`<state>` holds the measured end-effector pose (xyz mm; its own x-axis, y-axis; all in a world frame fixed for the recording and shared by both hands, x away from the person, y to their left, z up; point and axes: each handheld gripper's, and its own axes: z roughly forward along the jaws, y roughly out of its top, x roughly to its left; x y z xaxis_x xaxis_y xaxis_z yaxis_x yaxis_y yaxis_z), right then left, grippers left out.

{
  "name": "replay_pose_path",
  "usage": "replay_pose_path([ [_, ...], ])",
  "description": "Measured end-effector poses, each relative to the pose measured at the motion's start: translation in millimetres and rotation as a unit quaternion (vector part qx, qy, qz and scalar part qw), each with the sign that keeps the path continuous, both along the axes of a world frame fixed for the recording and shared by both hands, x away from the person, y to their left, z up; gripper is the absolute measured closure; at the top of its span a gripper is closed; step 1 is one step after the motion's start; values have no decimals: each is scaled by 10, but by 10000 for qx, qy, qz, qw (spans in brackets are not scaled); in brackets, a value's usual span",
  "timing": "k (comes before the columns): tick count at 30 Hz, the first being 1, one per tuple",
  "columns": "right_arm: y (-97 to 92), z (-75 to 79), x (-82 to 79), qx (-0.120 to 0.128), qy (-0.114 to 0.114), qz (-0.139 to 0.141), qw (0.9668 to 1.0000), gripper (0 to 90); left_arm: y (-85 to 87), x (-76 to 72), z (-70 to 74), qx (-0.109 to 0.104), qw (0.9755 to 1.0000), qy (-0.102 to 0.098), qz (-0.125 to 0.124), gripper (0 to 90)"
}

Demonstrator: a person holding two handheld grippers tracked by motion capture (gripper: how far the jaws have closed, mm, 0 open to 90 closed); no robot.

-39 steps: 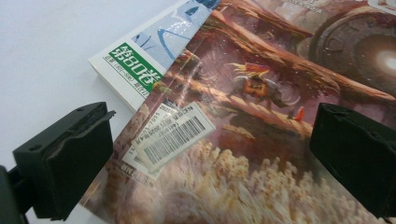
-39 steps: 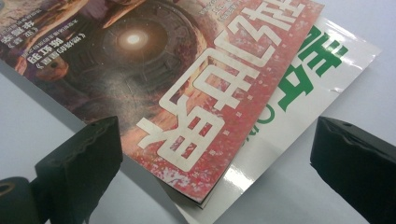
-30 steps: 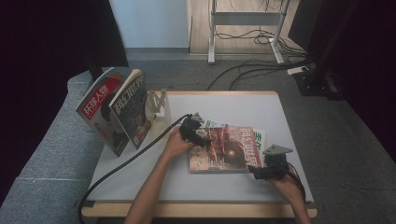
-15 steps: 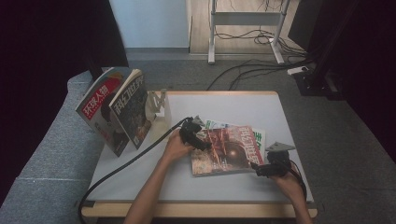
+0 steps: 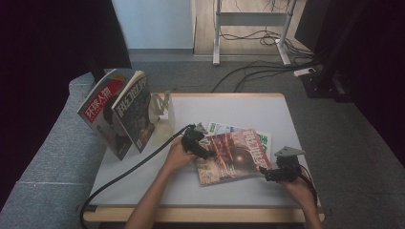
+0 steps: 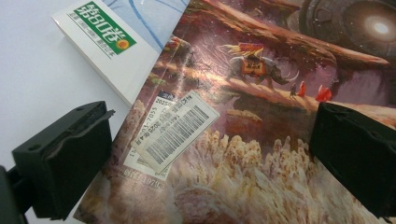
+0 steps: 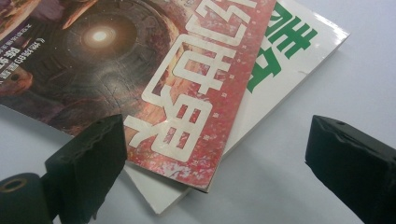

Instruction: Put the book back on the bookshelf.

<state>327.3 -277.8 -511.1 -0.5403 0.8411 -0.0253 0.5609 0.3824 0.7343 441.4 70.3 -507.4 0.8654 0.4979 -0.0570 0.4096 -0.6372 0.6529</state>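
Note:
A red science-fiction magazine lies askew on top of a white magazine with green characters in the middle of the table. My left gripper is at the red magazine's left edge. Its jaws are open over the barcode corner, with the white magazine beyond. My right gripper sits at the red cover's near right corner, also open. It straddles the corner with the white title characters, and the white magazine sticks out beneath. Nothing is gripped in either.
Two magazines stand leaning in a white rack at the table's left edge. The white tabletop is bare at the back. A black cable trails from my left gripper off the front left.
The red magazine has turned a little and now sits more tilted on the white one. My right gripper has shifted slightly toward the near edge; the left one has hardly moved.

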Motion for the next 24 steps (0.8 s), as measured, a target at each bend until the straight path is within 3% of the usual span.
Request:
replay_pose_path([
  [12,-50,-6,-23,-108,53,5,9999,49,31,-105,-6,-28,10000,11,4,0],
  [24,-161,-6,115,-217,-6,-336,9992,22,20,-289,1,57,9999,88,-29,0],
])
